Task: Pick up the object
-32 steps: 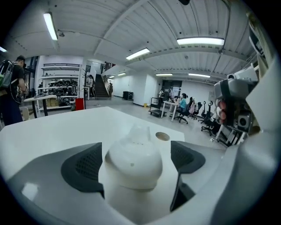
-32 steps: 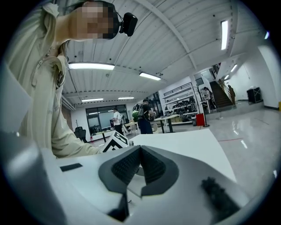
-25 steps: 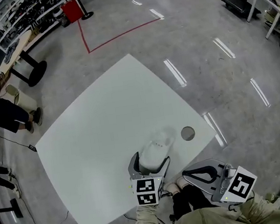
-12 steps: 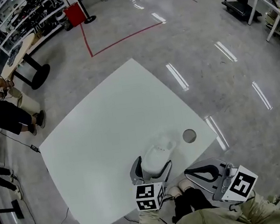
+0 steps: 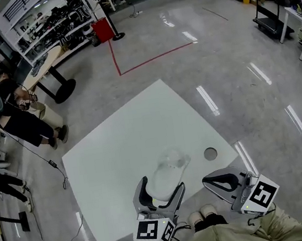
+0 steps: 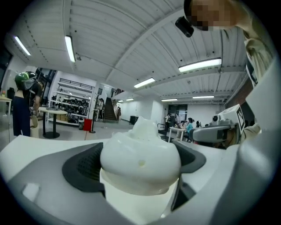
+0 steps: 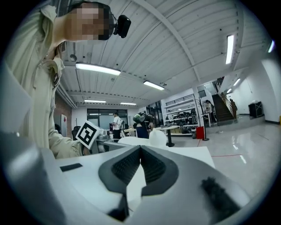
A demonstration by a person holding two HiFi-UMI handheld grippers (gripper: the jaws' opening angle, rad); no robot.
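Note:
A white rounded object [image 5: 167, 175] with a narrower top sits between the jaws of my left gripper [image 5: 160, 191], over the near edge of the white table [image 5: 120, 138]. In the left gripper view the object [image 6: 140, 154] fills the gap between the dark pads, and the gripper is shut on it. Whether its base touches the table I cannot tell. My right gripper [image 5: 211, 181] hangs at the table's near right edge, shut with nothing in it. Its pads [image 7: 151, 165] meet in the right gripper view.
A round grey hole [image 5: 210, 153] lies in the table to the right of the object. Red tape [image 5: 148, 60] marks the floor beyond the table. People [image 5: 23, 121] stand at the left by a desk [image 5: 48, 64] and shelves. My knees are just below the grippers.
The left gripper, with the object in it, has drawn back a little toward me and the near edge. The head view has shifted and the table sits lower in it. The right gripper has barely moved.

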